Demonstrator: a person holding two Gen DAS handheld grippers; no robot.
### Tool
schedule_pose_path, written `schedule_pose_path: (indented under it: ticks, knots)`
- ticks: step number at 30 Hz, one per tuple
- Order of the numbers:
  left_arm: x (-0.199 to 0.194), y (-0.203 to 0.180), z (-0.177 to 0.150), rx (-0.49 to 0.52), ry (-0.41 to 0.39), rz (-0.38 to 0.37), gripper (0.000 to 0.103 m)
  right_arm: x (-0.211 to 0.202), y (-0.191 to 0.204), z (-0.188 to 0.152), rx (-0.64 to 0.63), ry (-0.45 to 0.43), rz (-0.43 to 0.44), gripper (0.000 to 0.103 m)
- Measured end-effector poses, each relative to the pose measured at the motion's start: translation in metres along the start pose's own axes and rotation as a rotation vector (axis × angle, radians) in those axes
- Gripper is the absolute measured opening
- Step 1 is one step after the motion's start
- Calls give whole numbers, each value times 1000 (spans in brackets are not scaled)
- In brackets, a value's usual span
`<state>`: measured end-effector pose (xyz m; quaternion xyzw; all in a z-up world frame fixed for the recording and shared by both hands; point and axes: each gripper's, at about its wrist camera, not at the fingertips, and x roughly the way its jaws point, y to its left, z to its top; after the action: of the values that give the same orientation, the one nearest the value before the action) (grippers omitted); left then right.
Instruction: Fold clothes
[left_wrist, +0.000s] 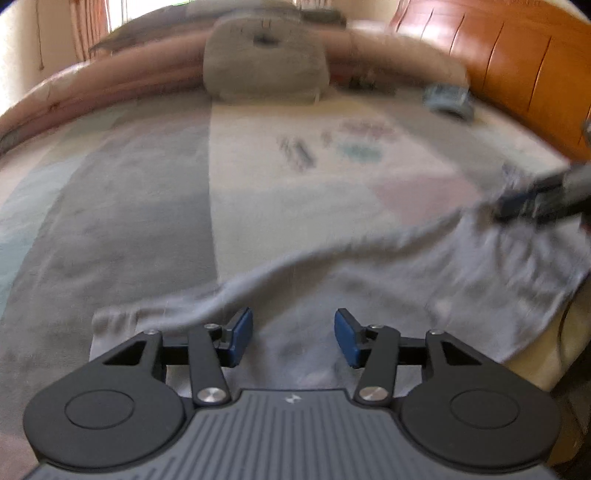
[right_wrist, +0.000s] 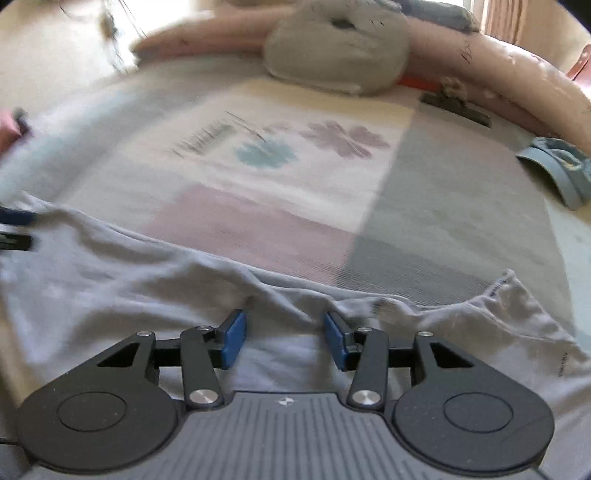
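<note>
A light grey garment (left_wrist: 369, 288) lies spread and wrinkled along the near edge of the bed, and it shows in the right wrist view (right_wrist: 129, 280) too. My left gripper (left_wrist: 293, 332) hovers just over it, blue pads apart with only flat cloth below them. My right gripper (right_wrist: 284, 334) is open too, with a raised fold of the garment just ahead of its pads. In the left wrist view the right gripper (left_wrist: 517, 206) shows blurred at the garment's far right corner. The left gripper's tips (right_wrist: 16, 229) peek in at the left edge of the right wrist view.
The bedspread (left_wrist: 147, 203) has grey, cream and pink blocks with a flower print (right_wrist: 343, 138). A grey pillow (left_wrist: 264, 62) and a rolled pink quilt (right_wrist: 498, 74) lie at the far side. A folded blue item (right_wrist: 557, 170) lies nearby. A wooden headboard (left_wrist: 517, 62) is at the right.
</note>
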<state>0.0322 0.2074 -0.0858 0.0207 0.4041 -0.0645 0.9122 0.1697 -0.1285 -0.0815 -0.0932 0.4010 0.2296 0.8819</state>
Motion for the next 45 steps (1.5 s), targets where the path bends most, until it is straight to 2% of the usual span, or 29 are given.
schedule_pose_path:
  ticks: [2, 5, 8, 10, 12, 16, 18, 22, 26, 34, 40, 42, 43, 45]
  knots:
    - [-7, 11, -5, -45, 6, -27, 56, -4, -3, 4, 4, -1, -10, 51]
    - [-24, 22, -5, -52, -34, -31, 58, -17, -7, 11, 17, 1, -14, 51]
    - [-29, 33, -5, -82, -46, -26, 59, -23, 12, 31, -10, -42, 57, 51]
    - [-21, 35, -9, -97, 9, -26, 59, -18, 34, 48, -51, -66, 115, 50]
    - [-22, 30, -15, -66, 18, -15, 59, -9, 64, 67, -112, -81, 190, 48]
    - [-36, 31, -22, -64, -17, 3, 61, 12, 131, 99, -276, -104, 327, 34]
    - [-38, 40, -27, -98, -11, -4, 61, 24, 165, 109, -362, -112, 372, 33]
    - [-47, 48, -33, -130, -23, -27, 61, 50, 223, 115, -506, -111, 465, 25]
    - [-54, 52, -36, -144, -52, -41, 63, 65, 257, 108, -622, -100, 499, 17]
    - [-49, 54, -43, -156, -54, -75, 63, 76, 277, 88, -767, -83, 473, 18]
    - [-46, 54, -45, -160, -57, -84, 64, 79, 280, 88, -787, -94, 461, 23]
    - [-46, 55, -46, -162, -58, -88, 65, 79, 278, 91, -768, -80, 478, 16]
    - [-46, 55, -46, -162, -59, -90, 66, 79, 277, 93, -755, -75, 489, 6]
    - [-46, 55, -45, -165, -60, -90, 66, 82, 279, 96, -740, -84, 484, 5]
